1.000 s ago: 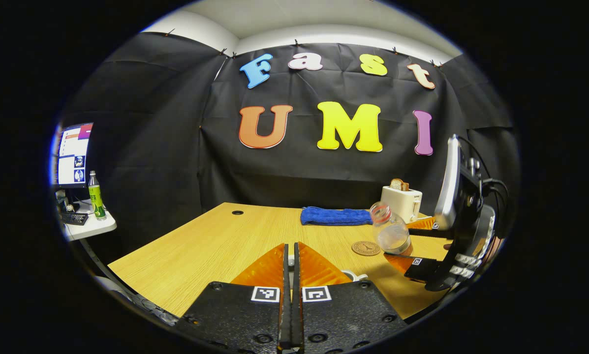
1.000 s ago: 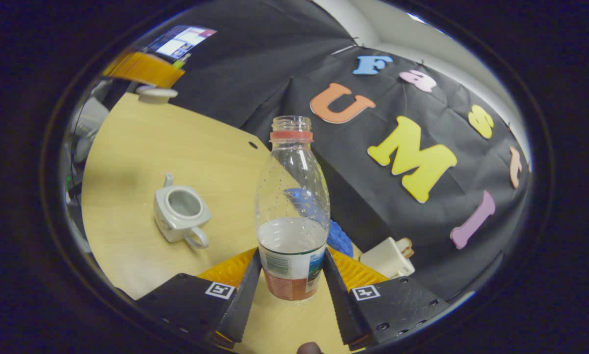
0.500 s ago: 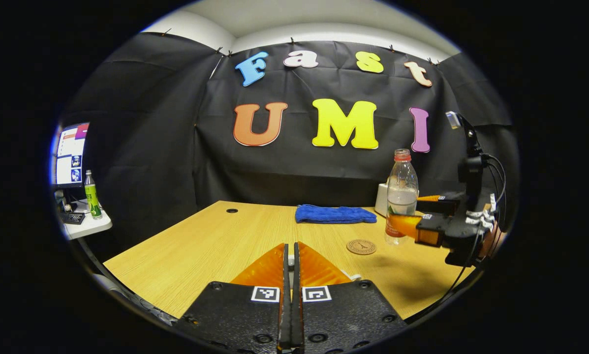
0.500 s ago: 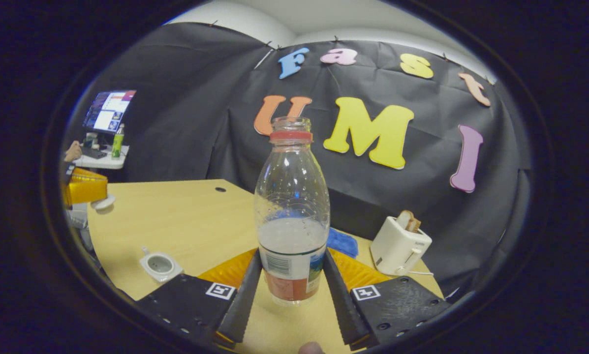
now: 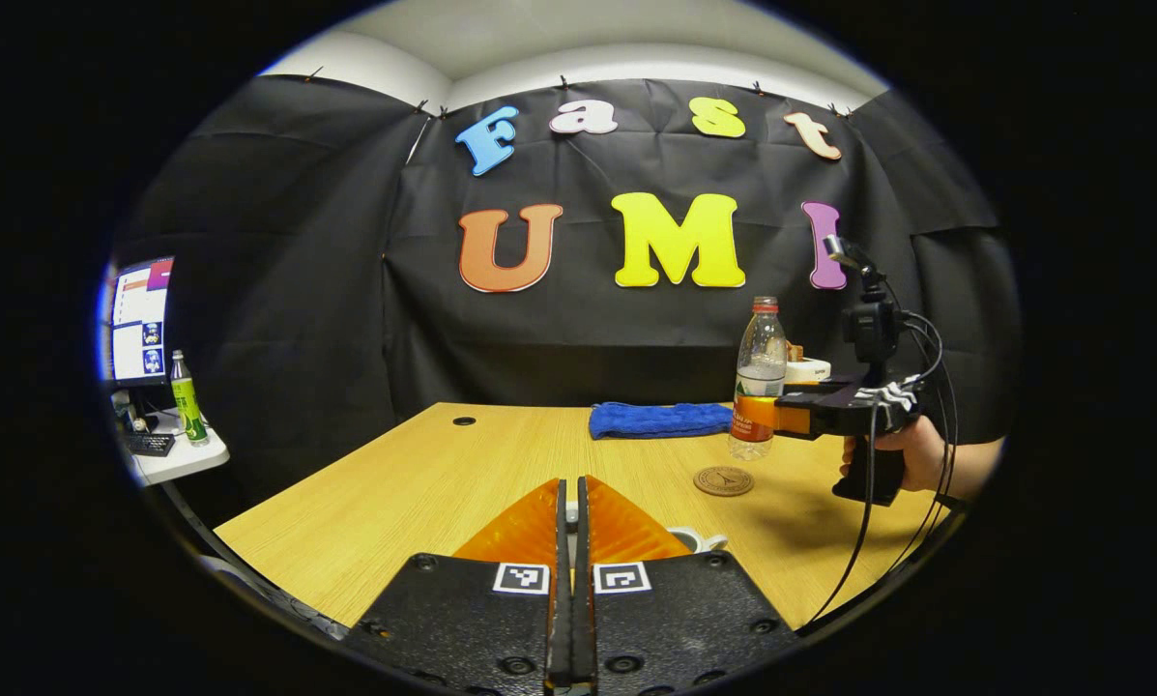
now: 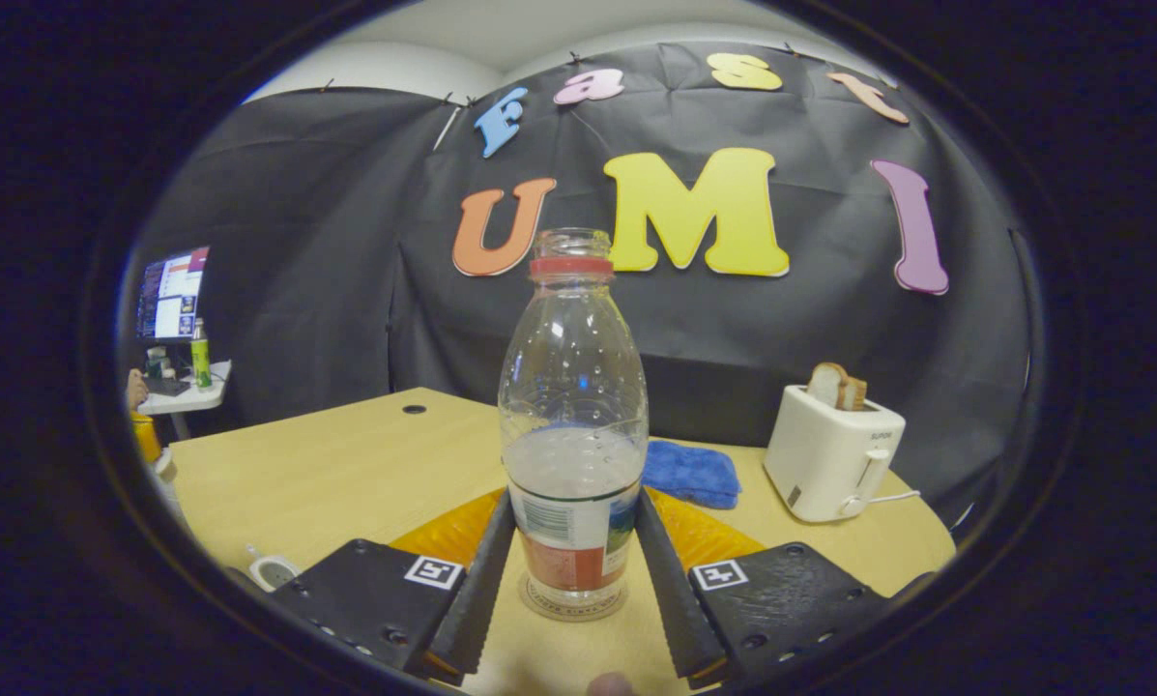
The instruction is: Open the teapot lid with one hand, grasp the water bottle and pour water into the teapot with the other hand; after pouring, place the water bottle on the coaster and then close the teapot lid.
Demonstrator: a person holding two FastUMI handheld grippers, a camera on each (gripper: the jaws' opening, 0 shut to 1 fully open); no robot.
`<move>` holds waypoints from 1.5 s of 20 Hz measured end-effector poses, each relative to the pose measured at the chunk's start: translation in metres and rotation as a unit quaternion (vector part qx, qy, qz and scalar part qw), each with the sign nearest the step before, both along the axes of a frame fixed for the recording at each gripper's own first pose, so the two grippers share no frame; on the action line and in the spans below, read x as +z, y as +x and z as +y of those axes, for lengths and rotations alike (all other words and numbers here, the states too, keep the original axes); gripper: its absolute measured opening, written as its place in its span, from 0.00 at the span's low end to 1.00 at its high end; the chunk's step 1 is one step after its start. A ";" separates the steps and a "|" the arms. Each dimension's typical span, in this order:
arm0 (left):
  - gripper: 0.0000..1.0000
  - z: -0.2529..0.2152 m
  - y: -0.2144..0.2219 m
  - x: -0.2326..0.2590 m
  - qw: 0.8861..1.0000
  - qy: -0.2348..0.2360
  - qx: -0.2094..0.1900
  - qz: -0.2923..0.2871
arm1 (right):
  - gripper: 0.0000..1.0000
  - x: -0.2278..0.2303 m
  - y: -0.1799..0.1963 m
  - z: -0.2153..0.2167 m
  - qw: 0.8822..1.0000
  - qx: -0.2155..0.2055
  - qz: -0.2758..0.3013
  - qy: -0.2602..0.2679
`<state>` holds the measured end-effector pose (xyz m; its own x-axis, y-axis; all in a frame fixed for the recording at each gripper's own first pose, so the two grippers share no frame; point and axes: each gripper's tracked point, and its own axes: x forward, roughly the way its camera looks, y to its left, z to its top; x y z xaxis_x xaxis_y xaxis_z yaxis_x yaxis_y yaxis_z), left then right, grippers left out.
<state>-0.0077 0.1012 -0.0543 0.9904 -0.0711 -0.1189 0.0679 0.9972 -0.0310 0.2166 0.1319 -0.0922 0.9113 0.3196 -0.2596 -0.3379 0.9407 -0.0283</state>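
Clear plastic, uncapped and partly filled with water, the water bottle (image 6: 574,425) is held upright between the two fingers of the right tongs (image 6: 574,565), which are pressed against its labelled lower part. In the right gripper view the bottle's base is seen just over the round coaster (image 6: 572,601); whether it touches cannot be told. In the left gripper view the bottle (image 5: 757,379) is seen raised, the coaster (image 5: 723,480) lying on the wooden surface (image 5: 423,483) below and nearer the camera. The right tongs (image 5: 766,414) are carried there by a hand (image 5: 911,454). The left tongs (image 5: 570,541) are closed, fingers together; what is gripped cannot be told. The teapot (image 6: 271,570), lid off, is seen at the surface's near left edge. A blue cloth (image 6: 691,474) and a white toaster (image 6: 832,452) are set behind
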 end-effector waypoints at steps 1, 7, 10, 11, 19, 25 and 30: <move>0.03 0.001 0.002 -0.002 1.000 0.004 0.000 0.000 | 0.72 -0.007 0.004 0.000 1.000 -0.002 0.005 0.003; 0.03 0.006 0.006 -0.017 1.000 0.015 0.002 0.015 | 0.72 -0.041 0.021 0.006 1.000 0.002 0.026 -0.002; 0.03 0.010 0.006 -0.023 1.000 0.013 0.005 0.022 | 0.72 -0.051 0.025 0.006 0.999 0.002 0.031 -0.007; 0.03 0.010 0.006 -0.023 1.000 0.010 0.005 0.022 | 0.72 -0.052 0.026 0.006 1.000 0.002 0.030 -0.007; 0.03 0.012 0.006 -0.022 1.000 0.008 0.006 0.023 | 0.77 -0.063 0.026 0.001 0.999 -0.005 0.039 -0.005; 0.03 0.008 0.004 -0.015 1.000 0.009 0.004 0.015 | 0.97 -0.062 0.009 -0.002 0.998 -0.010 0.059 0.007; 0.03 -0.009 -0.001 0.006 1.000 0.005 -0.006 -0.008 | 0.97 -0.047 -0.049 -0.022 0.998 -0.010 0.057 0.007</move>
